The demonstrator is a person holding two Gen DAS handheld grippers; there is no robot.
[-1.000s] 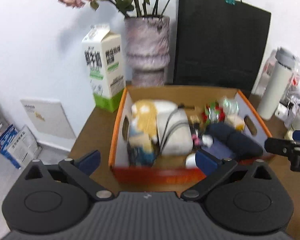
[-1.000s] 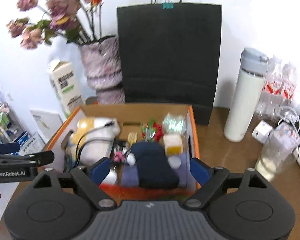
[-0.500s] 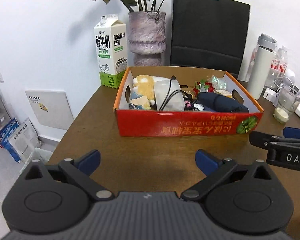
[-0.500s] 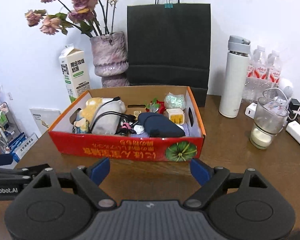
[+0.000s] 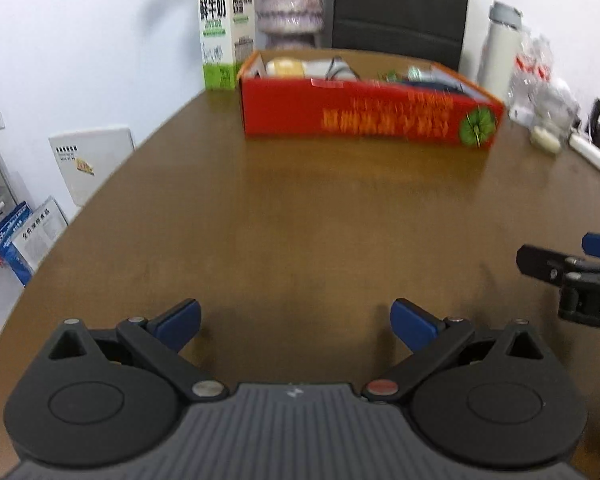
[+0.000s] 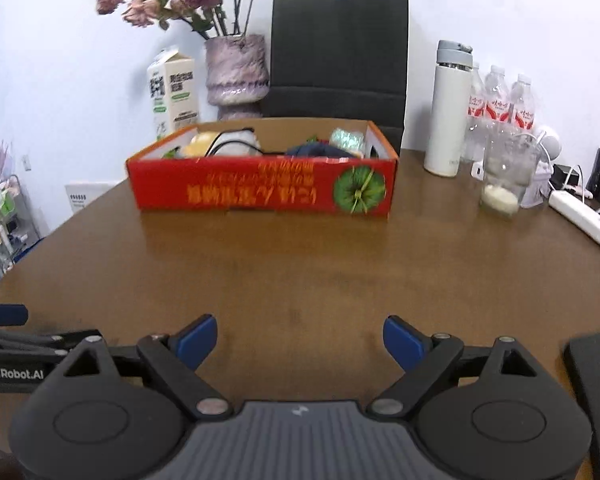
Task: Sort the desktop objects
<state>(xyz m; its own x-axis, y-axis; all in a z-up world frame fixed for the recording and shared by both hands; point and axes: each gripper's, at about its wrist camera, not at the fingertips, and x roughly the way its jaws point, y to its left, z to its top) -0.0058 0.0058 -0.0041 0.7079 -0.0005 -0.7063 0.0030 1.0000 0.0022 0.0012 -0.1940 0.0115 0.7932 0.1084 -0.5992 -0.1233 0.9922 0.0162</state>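
Judged a pause between picks, or possibly the close of the sorting: bare brown wooden tabletop in front of both tools, nothing loose left on it to gather. Left gripper spread wide, blue pads apart, nothing between them. Right gripper likewise wide and empty, low over the wood. Open red cardboard box with orange lettering and a green round emblem well ahead at the far side of the table, already loaded with sorted odds and ends: a yellowish soft lump, a pale pouch with a black cord, something dark blue. Next move, if any: a search for another stray item and a reach toward it. Box contents mostly hidden behind the near wall. Left view blurred, print unreadable. Black flat object cut off at the lower right, unidentified.
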